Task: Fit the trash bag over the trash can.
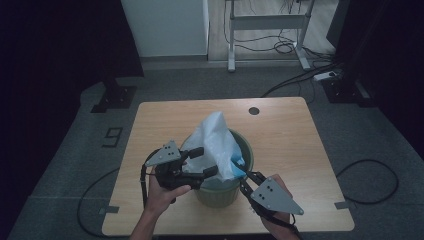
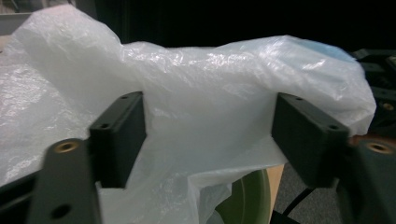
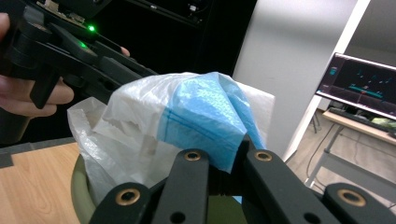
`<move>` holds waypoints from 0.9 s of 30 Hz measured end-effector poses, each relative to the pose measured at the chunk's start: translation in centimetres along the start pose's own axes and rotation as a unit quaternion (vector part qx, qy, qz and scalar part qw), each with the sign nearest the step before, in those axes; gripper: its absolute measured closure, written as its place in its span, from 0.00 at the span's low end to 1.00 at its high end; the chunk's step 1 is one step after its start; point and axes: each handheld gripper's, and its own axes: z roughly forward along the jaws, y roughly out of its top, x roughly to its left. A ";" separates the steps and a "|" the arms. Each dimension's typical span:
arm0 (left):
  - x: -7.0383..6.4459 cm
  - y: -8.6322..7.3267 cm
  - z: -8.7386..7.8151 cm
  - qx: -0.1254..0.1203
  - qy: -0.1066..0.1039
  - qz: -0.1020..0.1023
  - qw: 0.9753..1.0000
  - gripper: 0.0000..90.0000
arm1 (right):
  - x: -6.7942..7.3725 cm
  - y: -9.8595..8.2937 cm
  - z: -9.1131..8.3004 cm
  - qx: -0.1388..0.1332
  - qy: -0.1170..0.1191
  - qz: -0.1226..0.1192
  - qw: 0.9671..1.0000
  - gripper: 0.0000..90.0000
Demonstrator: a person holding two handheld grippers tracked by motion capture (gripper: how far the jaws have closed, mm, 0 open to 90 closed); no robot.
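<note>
Between the jaws of your left gripper (image 2: 208, 135) lies a bulge of the white plastic bag (image 2: 201, 93); the jaws stand wide apart, one on either side of the film, and whether they touch it cannot be told. Below those jaws, the green rim of the waste bin (image 2: 247, 196) shows under the hanging plastic.

At the tips of your right gripper (image 3: 229, 170) the jaws are closed together on the bag's blue edge (image 3: 210, 121), which rises just above them and folds over the white film behind. Beyond those jaws, your left hand (image 3: 18, 93) and its gripper sit at the far side of the bag.

From the high view, the bin (image 1: 248, 150) stands on the wooden desk (image 1: 290, 130) toward your side. The bag (image 1: 216, 137) stands up out of the bin, peaked. Your left gripper (image 1: 202, 162) reaches in from the bin's left with the bag just past its jaw tips. Your right gripper (image 1: 246, 176) meets the bag at the bin's near right rim, where the blue edge shows. Your right hand (image 1: 280, 220) is at the desk's near edge.
</note>
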 end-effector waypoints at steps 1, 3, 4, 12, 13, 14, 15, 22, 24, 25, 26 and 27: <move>-0.1 0.0 0.1 0.000 0.000 0.004 1.000 0.35 | 0.0 -0.1 0.1 0.000 0.001 0.001 1.000 0.98; -0.3 0.1 0.3 0.003 -0.008 0.010 1.000 0.44 | 0.1 -0.1 0.2 0.001 0.005 0.002 1.000 0.98; -0.4 0.1 0.3 0.005 -0.009 0.013 1.000 0.50 | 0.2 -0.2 0.2 0.001 0.006 0.002 1.000 0.98; -0.2 -0.4 0.6 0.007 -0.001 0.010 1.000 0.84 | 0.3 -0.4 0.2 0.004 0.011 -0.003 1.000 0.98; -0.1 -0.4 0.6 0.006 -0.001 0.009 1.000 0.85 | 0.3 -0.4 0.2 0.004 0.011 -0.003 1.000 0.98; -0.1 -0.5 0.5 0.007 0.000 0.008 1.000 0.86 | 0.3 -0.5 0.2 0.005 0.009 -0.004 1.000 0.98; -0.1 -0.5 0.4 0.003 0.003 0.008 1.000 0.85 | 0.3 -0.5 0.2 0.006 0.008 -0.004 1.000 0.98; -0.3 -0.2 -0.5 -0.031 0.022 -0.017 0.999 0.54 | 0.3 -0.8 0.2 0.015 -0.002 -0.012 1.000 0.98; -0.4 0.0 -0.6 -0.038 0.017 -0.023 0.999 0.48 | 0.5 -0.8 0.3 0.018 0.000 -0.019 1.000 0.98; -0.5 0.1 -0.6 -0.037 0.015 -0.025 0.999 0.46 | 0.6 -0.8 0.4 0.019 0.000 -0.021 1.000 0.98; -0.5 0.2 -0.6 -0.036 0.011 -0.027 0.999 0.44 | 0.7 -0.8 0.4 0.020 0.001 -0.023 1.000 0.98; -0.6 0.2 -0.6 -0.035 0.006 -0.028 0.999 0.42 | 0.8 -0.9 0.5 0.020 0.002 -0.026 0.999 0.98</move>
